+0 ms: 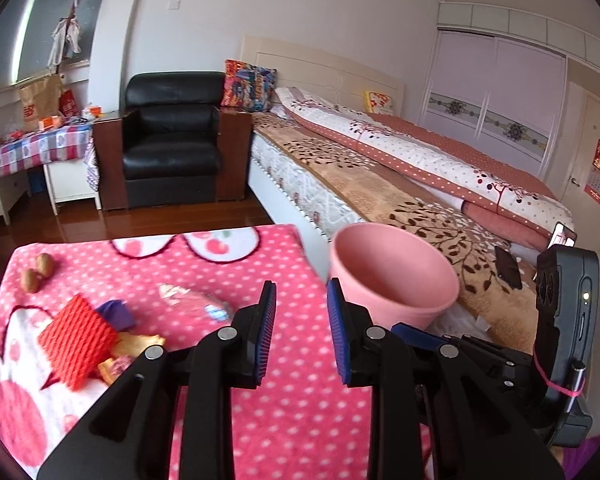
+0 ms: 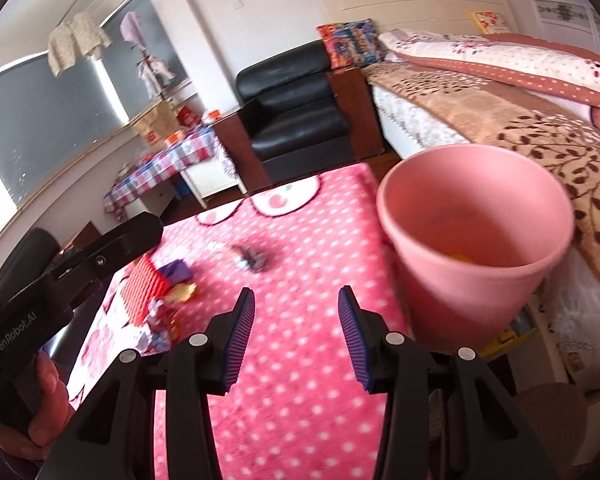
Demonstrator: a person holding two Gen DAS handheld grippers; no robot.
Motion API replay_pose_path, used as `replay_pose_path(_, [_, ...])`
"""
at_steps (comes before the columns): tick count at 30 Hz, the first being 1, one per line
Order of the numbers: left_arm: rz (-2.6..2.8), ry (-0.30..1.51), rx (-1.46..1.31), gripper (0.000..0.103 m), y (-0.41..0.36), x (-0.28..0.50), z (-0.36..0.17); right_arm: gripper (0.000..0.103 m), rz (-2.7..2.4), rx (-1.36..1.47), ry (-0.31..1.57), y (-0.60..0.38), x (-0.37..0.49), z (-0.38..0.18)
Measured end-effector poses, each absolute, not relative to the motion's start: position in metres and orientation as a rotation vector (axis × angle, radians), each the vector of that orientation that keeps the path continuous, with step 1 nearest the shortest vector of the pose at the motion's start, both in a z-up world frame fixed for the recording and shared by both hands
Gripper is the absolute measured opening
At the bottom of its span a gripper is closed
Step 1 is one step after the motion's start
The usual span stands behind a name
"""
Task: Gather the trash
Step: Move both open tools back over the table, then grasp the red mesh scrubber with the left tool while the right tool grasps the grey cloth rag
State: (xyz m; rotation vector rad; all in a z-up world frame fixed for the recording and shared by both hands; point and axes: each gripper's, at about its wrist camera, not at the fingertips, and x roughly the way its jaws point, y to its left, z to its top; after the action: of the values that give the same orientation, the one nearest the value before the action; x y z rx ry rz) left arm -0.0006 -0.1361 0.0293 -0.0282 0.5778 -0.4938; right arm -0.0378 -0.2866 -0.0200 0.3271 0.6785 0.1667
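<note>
Litter lies on a pink polka-dot blanket [image 1: 292,412]: a red foam net [image 1: 78,338], a purple scrap [image 1: 118,314], golden wrappers [image 1: 136,346], a shiny wrapper [image 1: 192,300] and two walnuts [image 1: 38,274]. A pink bin [image 1: 394,276] stands at the blanket's right edge. My left gripper [image 1: 301,312] hovers open and empty above the blanket, left of the bin. My right gripper [image 2: 296,328] is open and empty too, with the bin [image 2: 476,268] just to its right; something yellow [image 2: 460,258] lies inside. The red net [image 2: 146,292] and a grey wrapper [image 2: 252,258] lie ahead of it.
A bed [image 1: 420,168] with patterned covers runs along the right. A black armchair [image 1: 172,140] stands beyond the blanket, a checked-cloth table [image 1: 32,148] with bags at far left. Dark wooden floor [image 1: 172,220] lies between. A hand [image 2: 48,396] holds the other gripper's handle at lower left.
</note>
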Motion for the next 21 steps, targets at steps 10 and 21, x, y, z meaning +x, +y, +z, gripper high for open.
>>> replay_pose_path(10, [-0.331, 0.585, -0.068, 0.026, -0.049, -0.016, 0.012, 0.043, 0.298, 0.257, 0.765, -0.223, -0.036, -0.036])
replay_pose_path(21, [-0.135, 0.635, -0.193, 0.026, 0.041, 0.010, -0.010, 0.051, 0.386, 0.182, 0.809, -0.191, -0.032, -0.046])
